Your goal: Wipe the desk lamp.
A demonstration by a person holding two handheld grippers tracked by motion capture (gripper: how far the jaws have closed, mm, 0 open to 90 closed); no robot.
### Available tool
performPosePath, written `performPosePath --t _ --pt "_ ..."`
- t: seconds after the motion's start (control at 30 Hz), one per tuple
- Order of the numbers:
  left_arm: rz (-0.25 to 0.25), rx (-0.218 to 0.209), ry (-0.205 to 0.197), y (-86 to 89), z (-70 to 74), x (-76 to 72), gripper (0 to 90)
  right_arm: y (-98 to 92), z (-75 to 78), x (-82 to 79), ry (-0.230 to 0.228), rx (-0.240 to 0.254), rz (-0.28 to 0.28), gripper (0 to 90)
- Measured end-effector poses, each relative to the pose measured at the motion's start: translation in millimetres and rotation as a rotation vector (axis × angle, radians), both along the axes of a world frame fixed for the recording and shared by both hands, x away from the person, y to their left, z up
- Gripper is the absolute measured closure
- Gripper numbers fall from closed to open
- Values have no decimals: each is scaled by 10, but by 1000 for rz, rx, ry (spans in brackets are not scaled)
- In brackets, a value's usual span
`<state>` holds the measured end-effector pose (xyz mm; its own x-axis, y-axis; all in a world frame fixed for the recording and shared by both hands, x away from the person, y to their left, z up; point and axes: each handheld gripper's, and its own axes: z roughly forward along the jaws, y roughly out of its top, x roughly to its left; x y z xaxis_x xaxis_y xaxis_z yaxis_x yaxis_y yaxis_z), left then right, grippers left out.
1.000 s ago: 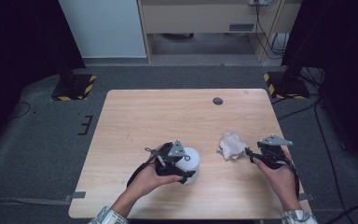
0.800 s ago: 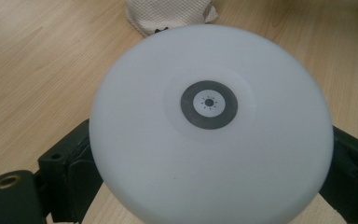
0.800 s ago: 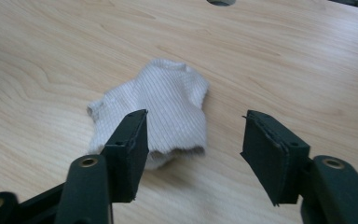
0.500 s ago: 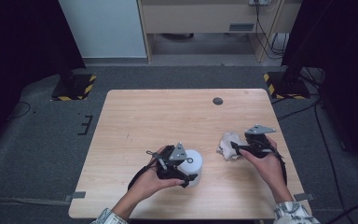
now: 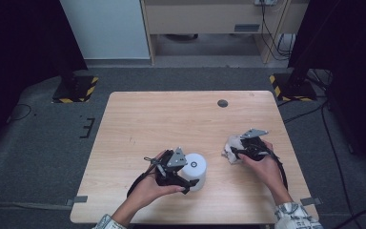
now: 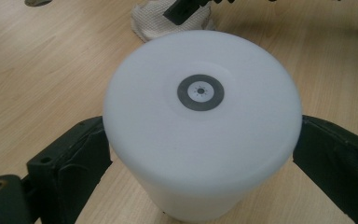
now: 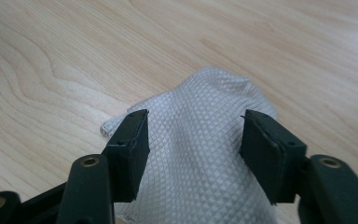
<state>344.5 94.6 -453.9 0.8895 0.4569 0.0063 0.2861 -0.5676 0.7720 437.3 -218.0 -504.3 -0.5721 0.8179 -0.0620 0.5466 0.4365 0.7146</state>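
From above, we see the table (image 5: 138,124) with the left gripper (image 5: 187,177) near its front edge, jaws set on either side of a white tub (image 5: 195,171) that stands upside down on the wood. The right gripper (image 5: 232,151) sits well to the tub's right, its tips over a crumpled white cloth (image 5: 230,146).

Looking along the left gripper (image 6: 200,154), we find its jaws spread wide and hugging the tub (image 6: 200,135) on both sides, so it grasps the tub.

Looking along the right gripper (image 7: 193,149), we see the cloth (image 7: 200,154) lying between half-spread jaws that have just been closing; whether the pads already pinch it we cannot tell.
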Motion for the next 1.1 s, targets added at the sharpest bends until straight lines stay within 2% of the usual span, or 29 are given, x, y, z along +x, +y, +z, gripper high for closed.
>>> performPosePath --t 0.03,0.17,0.3,0.37,0.43,0.47,0.53,0.57,0.77,0.87,0.9,1.0,1.03,1.1 --pt "0 0 0 4 -10 -6 32 -7 -45 1 15 1 -7 382" --pt "-6 16 11 31 -46 -9 36 3 -101 -3 34 -12 -2 387" --pt "-4 30 19 51 -89 -2 38 10 -128 -7 38 -26 7 494" --pt "-6 49 28 70 -137 1 39 7 -135 -5 40 -24 6 512" --pt "-1 45 34 89 -188 0 43 6 -153 -3 59 -23 11 567" --pt "3 47 29 101 -208 3 49 6 -155 -2 63 -22 20 625" --pt "15 39 35 122 -241 17 51 7 -155 -3 66 -20 27 651" --pt "14 38 42 133 -254 27 53 6 -153 -4 73 -13 36 719" --pt "2 75 56 127 -297 18 69 -11 -121 -13 82 23 44 782" --pt "-4 88 49 134 -306 16 74 14 64 -98 47 81 81 787" --pt "0 80 54 136 -317 17 77 27 117 -119 35 97 91 787" --pt "3 81 56 153 -341 22 89 98 310 -207 1 151 151 787" --pt "6 73 59 151 -349 18 91 148 429 -263 -11 180 189 787" --pt "-2 72 54 142 -357 8 95 177 487 -289 -19 194 204 786"
